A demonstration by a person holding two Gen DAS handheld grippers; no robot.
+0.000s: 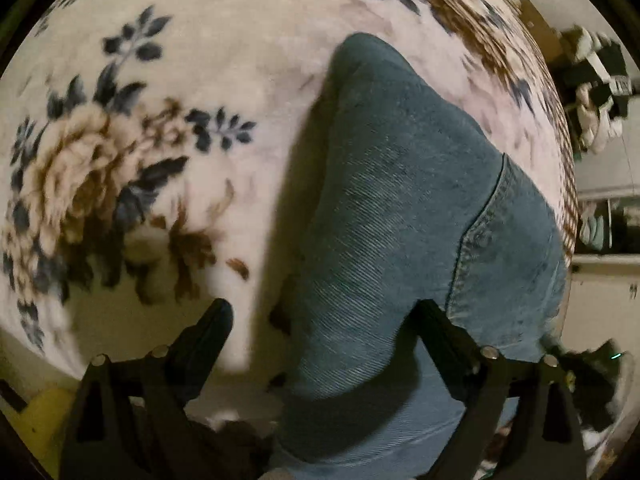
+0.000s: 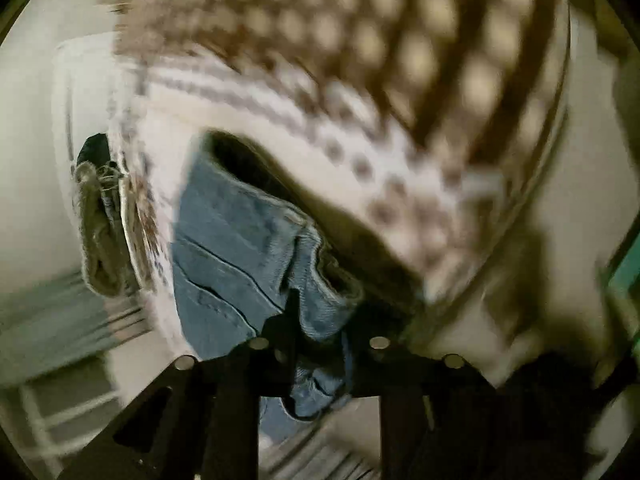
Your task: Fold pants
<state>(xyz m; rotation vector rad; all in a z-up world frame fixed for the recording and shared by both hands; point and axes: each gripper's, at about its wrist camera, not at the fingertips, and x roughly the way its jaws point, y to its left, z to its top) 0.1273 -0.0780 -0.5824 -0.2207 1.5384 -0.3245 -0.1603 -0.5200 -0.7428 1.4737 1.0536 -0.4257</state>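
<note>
Two views, different stories: my left gripper (image 1: 324, 312) hangs wide open over the jeans (image 1: 400, 208) on the floral blanket (image 1: 160, 120), while only the right cam shows my right gripper (image 2: 320, 320) pinching their bunched edge.

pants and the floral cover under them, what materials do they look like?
Pants: looks like blue denim, matte; diagonal twill ribs and a double-stitched seam show in the left wrist view. Floral cover: probably plush fleece or a similar soft blanket fabric; cream with printed brown roses and dark leaves, edges fuzzy, no sheen. Blur leaves the pile uncertain.
</note>
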